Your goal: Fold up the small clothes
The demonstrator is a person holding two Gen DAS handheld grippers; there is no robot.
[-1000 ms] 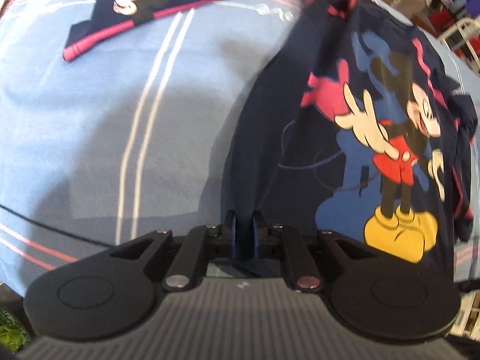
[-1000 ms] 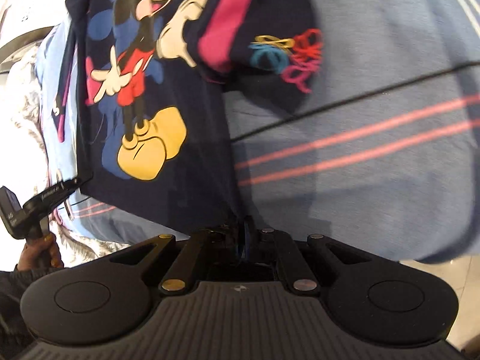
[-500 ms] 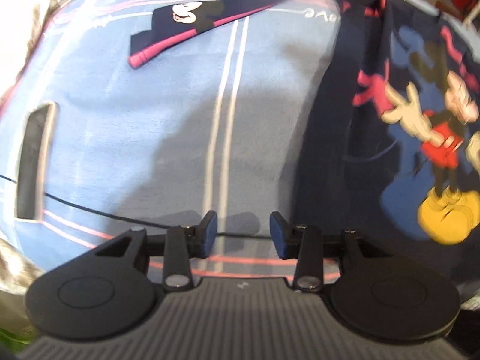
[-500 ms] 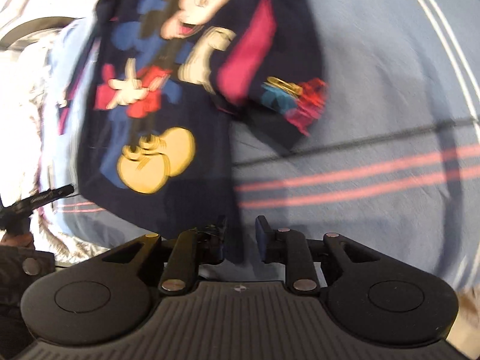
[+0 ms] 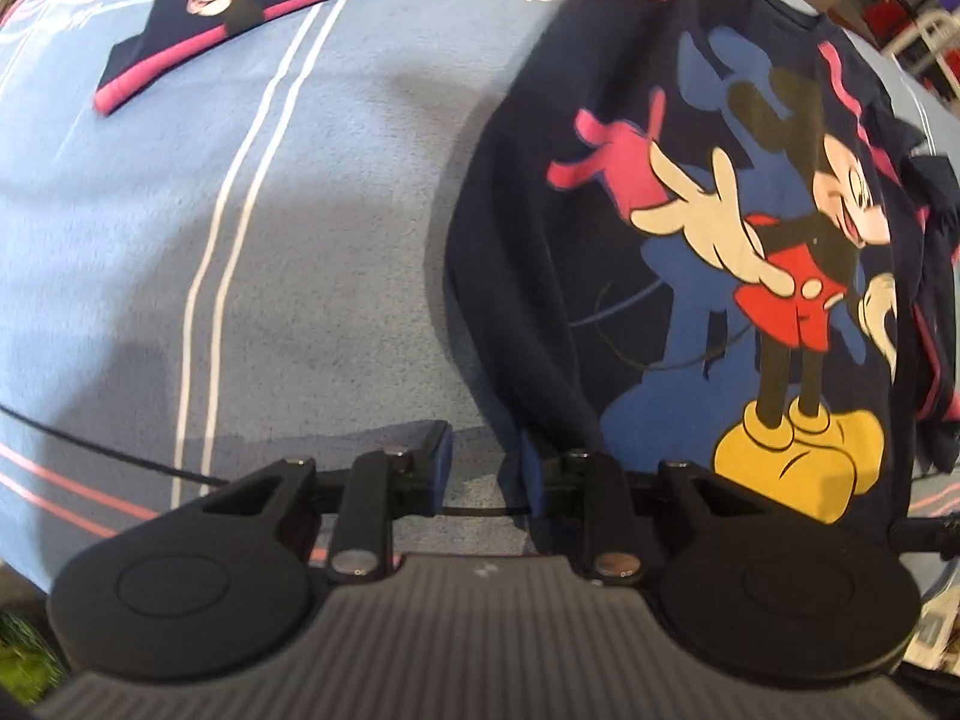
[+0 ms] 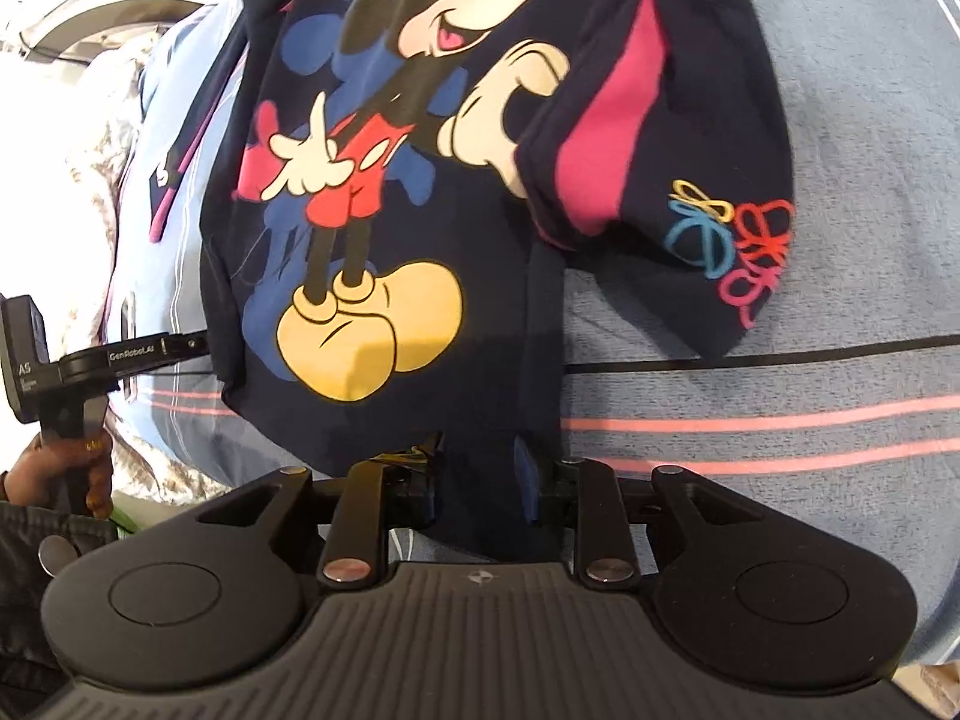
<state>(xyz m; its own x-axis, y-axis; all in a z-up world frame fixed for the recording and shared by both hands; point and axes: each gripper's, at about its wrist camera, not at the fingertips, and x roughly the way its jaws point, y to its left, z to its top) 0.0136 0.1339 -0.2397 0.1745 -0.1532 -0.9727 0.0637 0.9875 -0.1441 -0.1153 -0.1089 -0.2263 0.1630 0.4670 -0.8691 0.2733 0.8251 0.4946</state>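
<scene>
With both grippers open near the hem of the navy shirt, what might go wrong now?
1. The folded sleeve lies loosely across the navy shirt; pulling the hem may undo it.
2. Shirt cloth sits between the right gripper fingers; closing may pinch several layers.
3. The left gripper might catch the blue sheet instead.

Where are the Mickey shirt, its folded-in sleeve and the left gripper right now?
Mickey shirt [image 5: 798, 456]: left wrist view, on the yellow shoes of the print.
Sleeve [image 6: 606, 138]: right wrist view, on its pink stripe.
Left gripper [image 5: 480, 468]: left wrist view, midway between its open fingertips, above the bedsheet.
</scene>
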